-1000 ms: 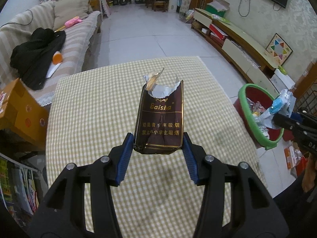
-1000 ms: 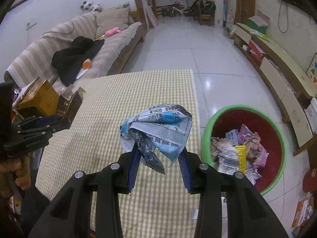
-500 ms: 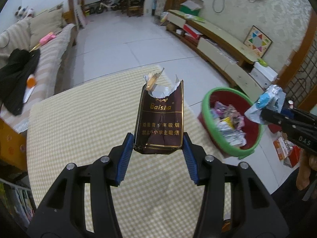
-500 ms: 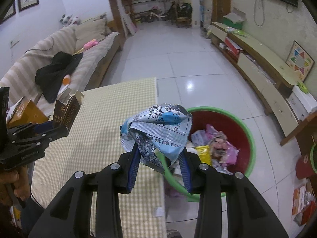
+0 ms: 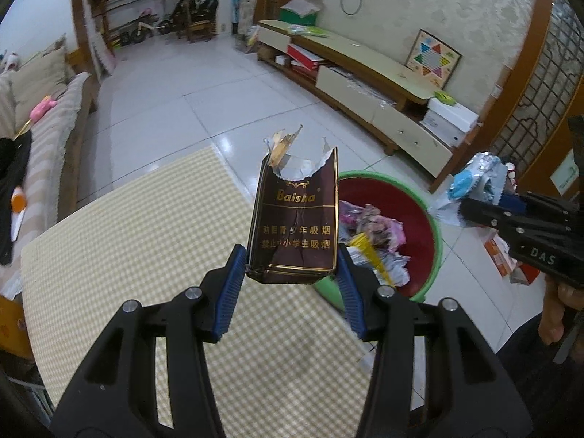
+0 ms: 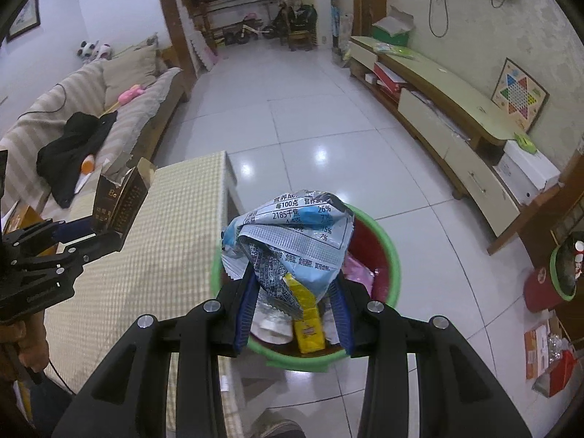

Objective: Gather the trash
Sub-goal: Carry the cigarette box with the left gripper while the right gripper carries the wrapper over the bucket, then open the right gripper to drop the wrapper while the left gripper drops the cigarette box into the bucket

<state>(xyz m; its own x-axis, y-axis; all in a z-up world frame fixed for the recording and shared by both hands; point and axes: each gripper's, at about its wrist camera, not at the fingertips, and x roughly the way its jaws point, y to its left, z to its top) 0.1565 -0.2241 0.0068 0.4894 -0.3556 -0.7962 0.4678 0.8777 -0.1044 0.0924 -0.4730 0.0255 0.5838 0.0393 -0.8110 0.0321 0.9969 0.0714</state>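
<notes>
My left gripper (image 5: 290,273) is shut on a torn brown cigarette pack (image 5: 295,215), held upright over the right edge of the checked table (image 5: 146,248). The same pack (image 6: 116,197) and left gripper (image 6: 91,233) show at the left of the right wrist view. My right gripper (image 6: 294,299) is shut on a crumpled blue and silver snack wrapper (image 6: 292,233), which hangs right above the green-rimmed red bin (image 6: 390,252). In the left wrist view that bin (image 5: 430,219) stands on the floor just right of the table, with the wrapper (image 5: 474,179) and right gripper (image 5: 471,204) beyond it.
The bin holds several wrappers, a yellow pack (image 6: 308,325) among them. A long low cabinet (image 5: 365,84) runs along the right wall. A sofa (image 6: 109,109) with black clothes stands left of the table. Boxes (image 6: 547,350) lie on the tiled floor at the right.
Both grippers have swung right with their loads. The bin has come from the far right to just behind the cigarette pack, and the wrapper went from above the table to above the bin.
</notes>
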